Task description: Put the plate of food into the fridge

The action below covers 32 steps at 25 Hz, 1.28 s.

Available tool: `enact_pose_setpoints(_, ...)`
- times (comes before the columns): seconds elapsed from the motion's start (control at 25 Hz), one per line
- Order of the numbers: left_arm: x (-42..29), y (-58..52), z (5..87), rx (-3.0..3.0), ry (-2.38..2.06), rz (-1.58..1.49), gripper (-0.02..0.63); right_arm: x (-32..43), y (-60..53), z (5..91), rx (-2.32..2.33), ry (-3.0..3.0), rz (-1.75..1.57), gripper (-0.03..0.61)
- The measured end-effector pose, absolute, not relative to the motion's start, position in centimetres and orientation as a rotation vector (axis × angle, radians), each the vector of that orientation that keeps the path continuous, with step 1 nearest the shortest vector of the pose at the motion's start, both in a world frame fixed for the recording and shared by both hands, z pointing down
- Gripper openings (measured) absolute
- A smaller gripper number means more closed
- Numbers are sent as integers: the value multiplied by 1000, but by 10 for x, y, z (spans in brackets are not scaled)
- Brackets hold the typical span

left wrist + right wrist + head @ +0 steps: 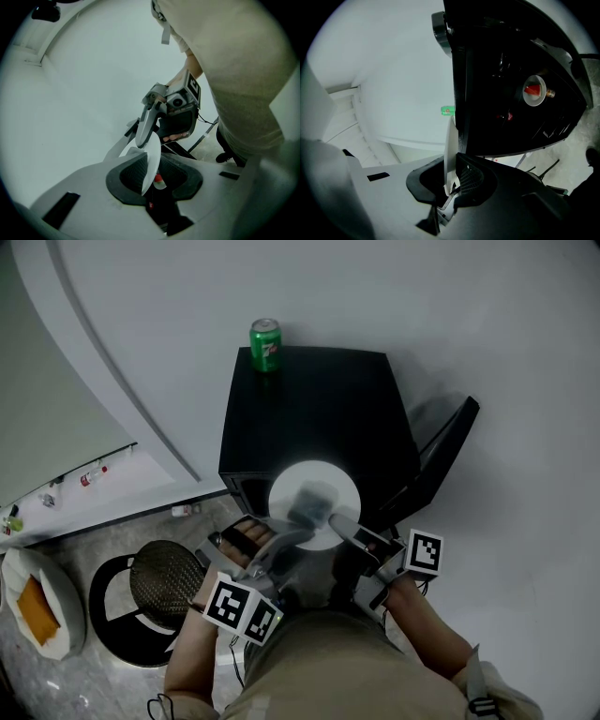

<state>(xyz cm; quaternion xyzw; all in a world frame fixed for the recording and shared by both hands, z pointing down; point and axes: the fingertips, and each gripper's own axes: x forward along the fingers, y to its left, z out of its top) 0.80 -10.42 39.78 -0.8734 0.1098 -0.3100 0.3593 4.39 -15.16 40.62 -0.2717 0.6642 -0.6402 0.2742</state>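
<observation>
A white plate (292,480) with pale food (314,502) on it hangs level in front of a black mini fridge (319,409). The fridge's door (441,460) stands open to the right. My left gripper (286,538) is shut on the plate's near-left rim. My right gripper (342,524) is shut on its near-right rim. In the left gripper view the plate (152,157) shows edge-on between the left gripper (152,174) pads, with the right gripper (142,139) clamped opposite. The right gripper view has the plate (450,145) edge-on in the right gripper (452,180), close to the fridge (511,70).
A green can (265,343) stands on the fridge's top back-left corner and shows small in the right gripper view (447,110). On the floor to the left are a round black mesh stool (164,582) and a white seat with an orange thing (37,610). White walls lie behind.
</observation>
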Motion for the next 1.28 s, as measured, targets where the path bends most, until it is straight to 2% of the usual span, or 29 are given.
enact_pose_setpoints(0.8, -15, -70, 407, -2254, 252, -780, 77, 23, -116, 415, -760, 1749, -1703, 41)
enact_pose_setpoints(1.28, 0, -56, 416, -2285, 291, -809, 80, 37, -102, 424, -764, 1747, -1742, 41)
